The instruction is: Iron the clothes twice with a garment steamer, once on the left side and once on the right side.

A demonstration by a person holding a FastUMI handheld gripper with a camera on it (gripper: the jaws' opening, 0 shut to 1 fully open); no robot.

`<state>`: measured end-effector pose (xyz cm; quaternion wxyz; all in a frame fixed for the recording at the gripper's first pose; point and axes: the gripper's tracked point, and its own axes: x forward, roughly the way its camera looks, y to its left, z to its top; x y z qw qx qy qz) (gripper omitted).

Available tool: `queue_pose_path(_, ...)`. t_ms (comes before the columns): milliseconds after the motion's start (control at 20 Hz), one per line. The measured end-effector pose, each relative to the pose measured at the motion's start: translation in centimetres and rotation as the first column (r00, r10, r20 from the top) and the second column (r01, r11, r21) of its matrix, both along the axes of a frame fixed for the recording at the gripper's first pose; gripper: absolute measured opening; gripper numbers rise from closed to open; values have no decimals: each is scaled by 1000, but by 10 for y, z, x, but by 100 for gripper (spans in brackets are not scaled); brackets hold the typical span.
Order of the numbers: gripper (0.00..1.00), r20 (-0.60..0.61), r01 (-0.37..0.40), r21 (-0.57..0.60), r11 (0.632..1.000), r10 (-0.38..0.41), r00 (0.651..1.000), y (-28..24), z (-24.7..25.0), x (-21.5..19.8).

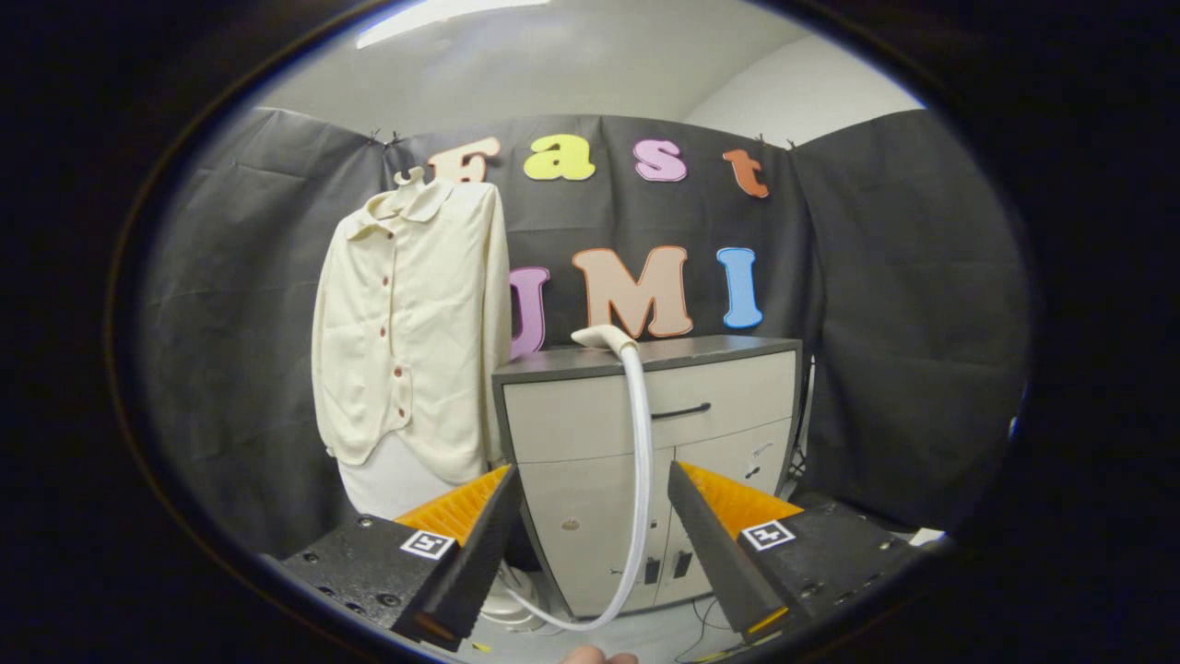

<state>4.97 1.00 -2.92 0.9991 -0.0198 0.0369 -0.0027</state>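
A cream button-up shirt [410,323] hangs on a hanger against the booth's wall, beyond and left of my fingers. The white steamer head [604,337] lies on top of a grey-topped cabinet [590,424], right of the shirt. Its white hose [642,433] runs down the cabinet front and curves to the white steamer base [509,604] on the floor, partly hidden behind my left finger. My gripper [590,498] is open, well short of the cabinet, and nothing sits between the fingers; the hose shows through the gap, farther off.
The cabinet has a drawer with a dark handle [680,411] and two doors below. Dark cables [705,613] trail on the floor by its base. A fingertip [599,656] of a person's hand shows below the fingers.
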Motion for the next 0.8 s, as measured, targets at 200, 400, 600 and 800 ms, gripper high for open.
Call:
queue_pose_path(200,97,7,18,-7,1000,-18,1000,-6,15,32)
queue_pose_path(400,97,25,12,-27,1000,-11,1000,-9,40,83)
queue_pose_path(600,97,23,-20,-59,998,21,1000,-6,60,148)
queue_pose_path(800,97,-5,-43,-86,995,43,999,-8,75,213)
